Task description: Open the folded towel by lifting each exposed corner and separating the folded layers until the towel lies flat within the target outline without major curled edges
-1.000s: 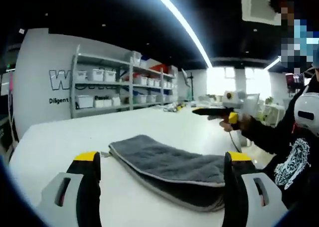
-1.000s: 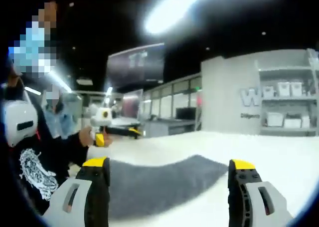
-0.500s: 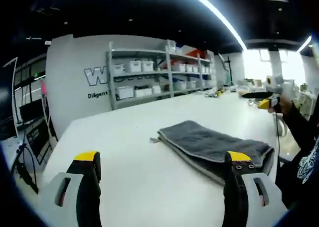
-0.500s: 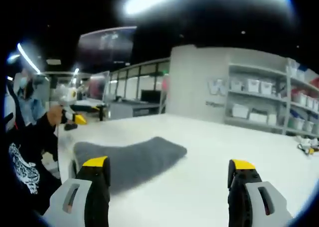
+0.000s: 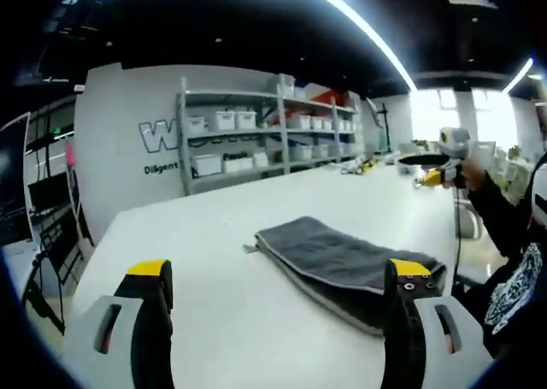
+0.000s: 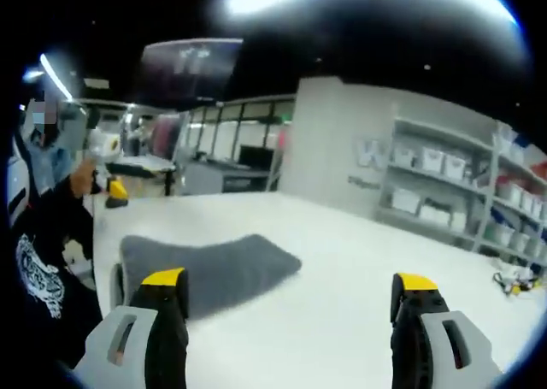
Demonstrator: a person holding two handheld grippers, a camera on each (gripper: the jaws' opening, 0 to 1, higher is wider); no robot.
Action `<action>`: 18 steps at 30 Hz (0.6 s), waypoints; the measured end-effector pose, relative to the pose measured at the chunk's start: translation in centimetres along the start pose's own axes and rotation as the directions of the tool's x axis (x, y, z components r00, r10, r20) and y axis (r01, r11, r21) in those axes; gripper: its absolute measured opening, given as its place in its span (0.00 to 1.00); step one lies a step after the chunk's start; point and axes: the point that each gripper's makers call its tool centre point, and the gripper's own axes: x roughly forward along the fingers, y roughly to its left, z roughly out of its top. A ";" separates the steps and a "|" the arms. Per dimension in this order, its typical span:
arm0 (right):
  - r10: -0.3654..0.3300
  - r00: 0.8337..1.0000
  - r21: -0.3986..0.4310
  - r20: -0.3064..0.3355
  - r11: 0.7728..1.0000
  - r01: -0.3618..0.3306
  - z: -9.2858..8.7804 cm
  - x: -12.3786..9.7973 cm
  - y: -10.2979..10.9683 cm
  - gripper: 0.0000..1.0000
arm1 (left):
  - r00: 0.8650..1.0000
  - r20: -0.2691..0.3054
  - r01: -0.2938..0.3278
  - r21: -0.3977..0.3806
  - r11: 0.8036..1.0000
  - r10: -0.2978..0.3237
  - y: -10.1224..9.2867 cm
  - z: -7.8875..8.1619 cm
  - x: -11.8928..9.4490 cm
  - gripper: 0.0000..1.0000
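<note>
In the left gripper view, the left gripper point(image 5: 278, 321) is hanging above a white table point(image 5: 171, 235), its yellow-tipped jaws spread wide and pinching nothing. Between and beyond them a grey towel point(image 5: 342, 261) is lying folded on the table, its stacked layers showing along the near edge, and the right jaw is covering its near right end. Further right the right gripper point(image 5: 440, 158) is sitting in a hand above the table's far edge, well apart from the towel; beside it a person's dark sleeve is reaching in.

In the right gripper view, the left gripper point(image 6: 111, 184) is showing at far left in a hand. The towel point(image 6: 205, 265) is lying left of centre, partly behind the left jaw. The right gripper point(image 6: 291, 321) is hovering with its jaws spread and empty, bare table between them.

No outline is visible on the table.

The risks, as a judgement: a jaw closing on the whole stack rather than the top layer would drag the towel instead of opening it, and one-sided lifting could curl an edge or skew it.
</note>
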 end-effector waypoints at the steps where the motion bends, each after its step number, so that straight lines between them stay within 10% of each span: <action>1: 0.004 1.000 -0.009 -0.004 1.000 -0.004 0.4 0.0 -0.1 1.00 | 1.000 -0.008 -0.003 0.008 1.000 0.003 -0.1 -0.1 -0.1 1.00; 18: 0.080 0.994 -0.145 -0.071 0.985 -0.090 4.3 -0.1 2.0 1.00 | 0.998 0.006 -0.059 -0.083 0.995 0.060 -0.6 -0.6 -1.9 1.00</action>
